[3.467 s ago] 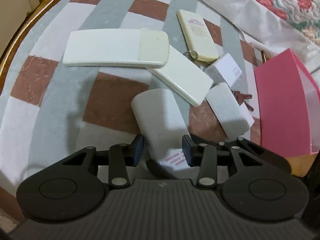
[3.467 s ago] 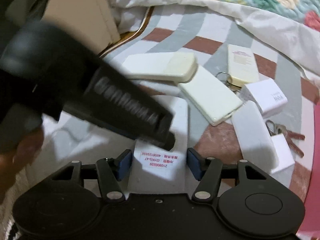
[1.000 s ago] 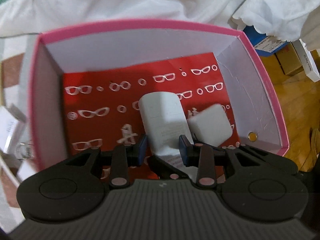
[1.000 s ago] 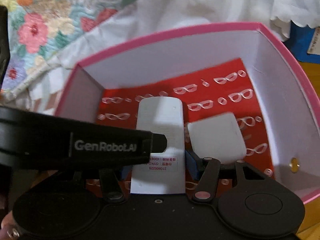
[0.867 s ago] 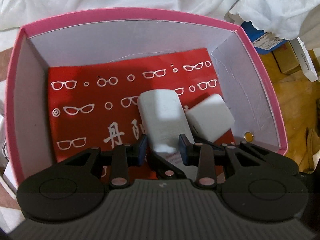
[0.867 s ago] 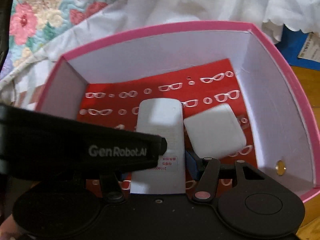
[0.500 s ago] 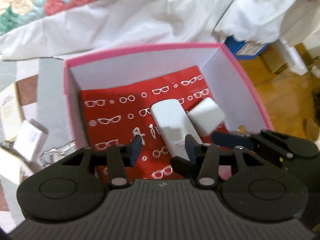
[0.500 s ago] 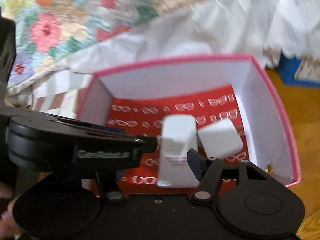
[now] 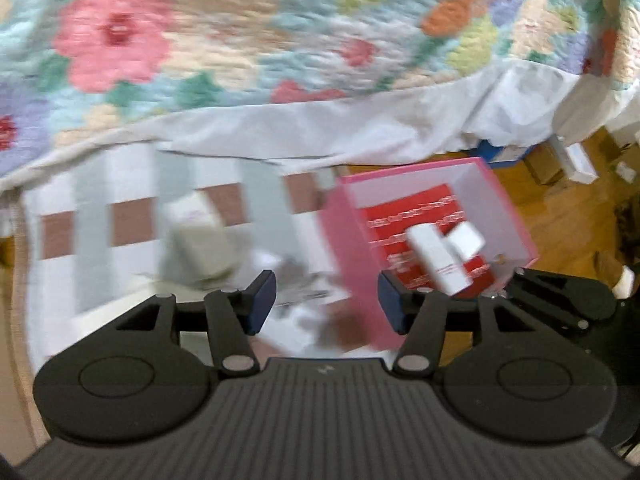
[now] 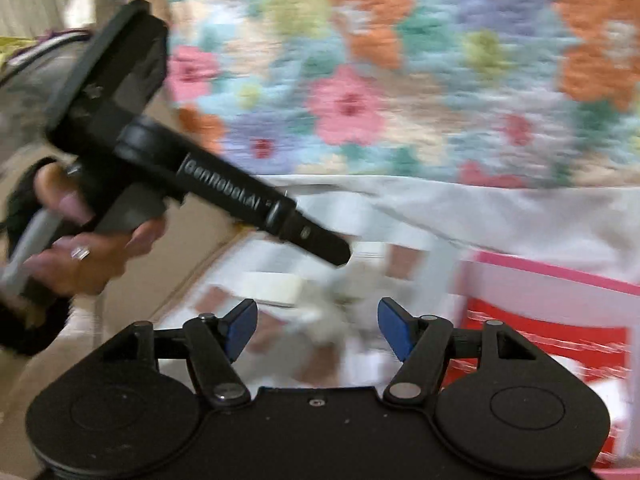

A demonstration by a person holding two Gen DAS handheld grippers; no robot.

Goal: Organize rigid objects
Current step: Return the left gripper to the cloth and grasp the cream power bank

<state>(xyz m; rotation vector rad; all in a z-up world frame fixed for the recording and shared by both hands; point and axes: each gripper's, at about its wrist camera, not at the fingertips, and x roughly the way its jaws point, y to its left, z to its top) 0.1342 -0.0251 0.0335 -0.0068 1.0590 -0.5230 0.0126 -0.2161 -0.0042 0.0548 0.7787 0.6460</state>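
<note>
The pink box (image 9: pixel 348 236) with a red glasses-print floor sits at the right of the left wrist view. A long white block (image 9: pixel 434 258) and a square white block (image 9: pixel 466 240) lie side by side inside it. My left gripper (image 9: pixel 326 302) hangs above the striped cloth left of the box, jaws opening, nothing between them. More white blocks (image 9: pixel 196 244) lie blurred on the cloth. In the right wrist view my right gripper (image 10: pixel 318 328) is also opening and empty, over blurred white blocks (image 10: pixel 276 286), with the pink box (image 10: pixel 556 280) at its right.
A floral quilt (image 9: pixel 240 40) with a white sheet edge (image 9: pixel 320 128) fills the back. Wooden floor with small boxes (image 9: pixel 572 164) lies right of the pink box. A person's hand (image 10: pixel 76 256) holds the left gripper's body (image 10: pixel 224 192) at the left of the right wrist view.
Both grippers let go of the long white block, which now rests in the pink box. Both have risen and swung left, away from the box, with jaws wider apart.
</note>
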